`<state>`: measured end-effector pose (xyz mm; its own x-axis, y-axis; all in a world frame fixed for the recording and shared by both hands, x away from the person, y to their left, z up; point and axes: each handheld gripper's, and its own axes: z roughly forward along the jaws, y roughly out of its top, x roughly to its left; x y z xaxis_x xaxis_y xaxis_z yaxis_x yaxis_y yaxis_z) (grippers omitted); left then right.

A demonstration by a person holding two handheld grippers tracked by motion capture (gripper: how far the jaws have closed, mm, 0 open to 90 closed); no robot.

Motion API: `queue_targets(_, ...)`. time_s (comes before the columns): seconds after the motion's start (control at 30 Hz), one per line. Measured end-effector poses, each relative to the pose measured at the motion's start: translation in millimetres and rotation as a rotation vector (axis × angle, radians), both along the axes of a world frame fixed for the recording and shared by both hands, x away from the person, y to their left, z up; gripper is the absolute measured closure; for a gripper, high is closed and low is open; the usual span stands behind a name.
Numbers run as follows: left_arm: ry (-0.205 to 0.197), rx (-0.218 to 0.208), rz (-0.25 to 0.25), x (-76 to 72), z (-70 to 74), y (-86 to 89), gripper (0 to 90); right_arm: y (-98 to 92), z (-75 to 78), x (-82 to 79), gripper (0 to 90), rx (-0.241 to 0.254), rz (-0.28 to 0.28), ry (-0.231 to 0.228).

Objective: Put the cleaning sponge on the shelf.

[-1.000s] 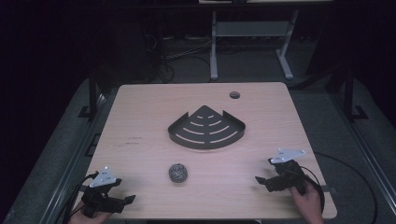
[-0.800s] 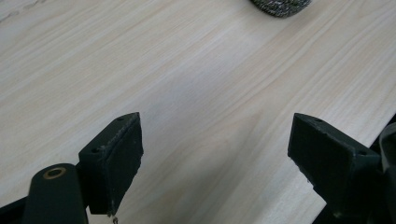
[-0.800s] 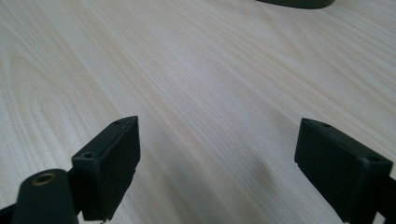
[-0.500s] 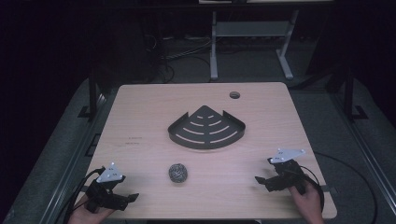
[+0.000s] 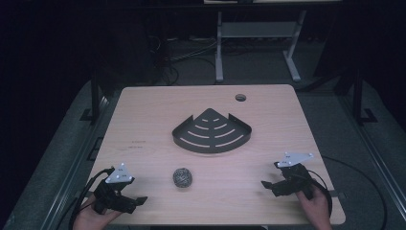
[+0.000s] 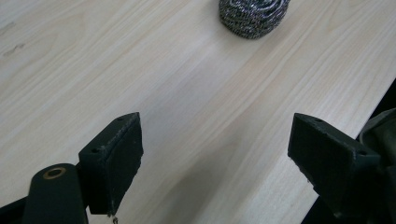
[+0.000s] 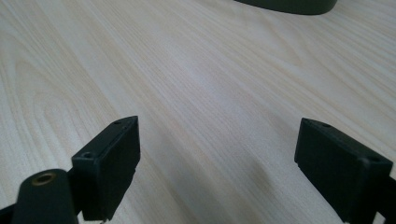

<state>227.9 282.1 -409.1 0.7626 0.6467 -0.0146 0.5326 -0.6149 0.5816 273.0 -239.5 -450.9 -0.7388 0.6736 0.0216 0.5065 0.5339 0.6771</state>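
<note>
Your left gripper (image 5: 136,201) spread wide near the steel scourer (image 5: 182,178) — right gripper (image 5: 268,186) likewise spread, both empty.

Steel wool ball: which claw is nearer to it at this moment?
Left. The left claw sits just to the left of the steel wool ball, open and aimed at it. The right claw is farther off on the ball's right, also open.

wooden table (image 5: 143,124), steel scourer (image 5: 182,177), black corner rack (image 5: 212,132)
</note>
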Motion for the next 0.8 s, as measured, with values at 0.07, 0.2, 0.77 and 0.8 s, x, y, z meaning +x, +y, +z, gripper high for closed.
queue_targets(0.07, -0.004, 0.006, -0.006, 1.1, 0.9, -2.1, 17.3, -0.3, 0.0, 0.0, 13.9, 0.003, -0.001, 0.001)
queue_targets(0.2, 0.004, 0.009, -0.027, 5.2, 1.3, -10.1, 17.3, -0.4, 0.1, -0.1, 13.9, 0.004, -0.001, -0.001)
queue_targets(0.77, 0.026, 0.029, -0.074, 16.2, 0.9, -32.3, 17.3, -0.5, -0.1, 0.1, 13.8, 0.003, 0.003, -0.003)
queue_targets(0.8, 0.026, 0.033, -0.080, 17.3, 1.2, -34.8, 17.3, -0.4, 0.1, -0.3, 13.9, 0.003, 0.003, -0.002)
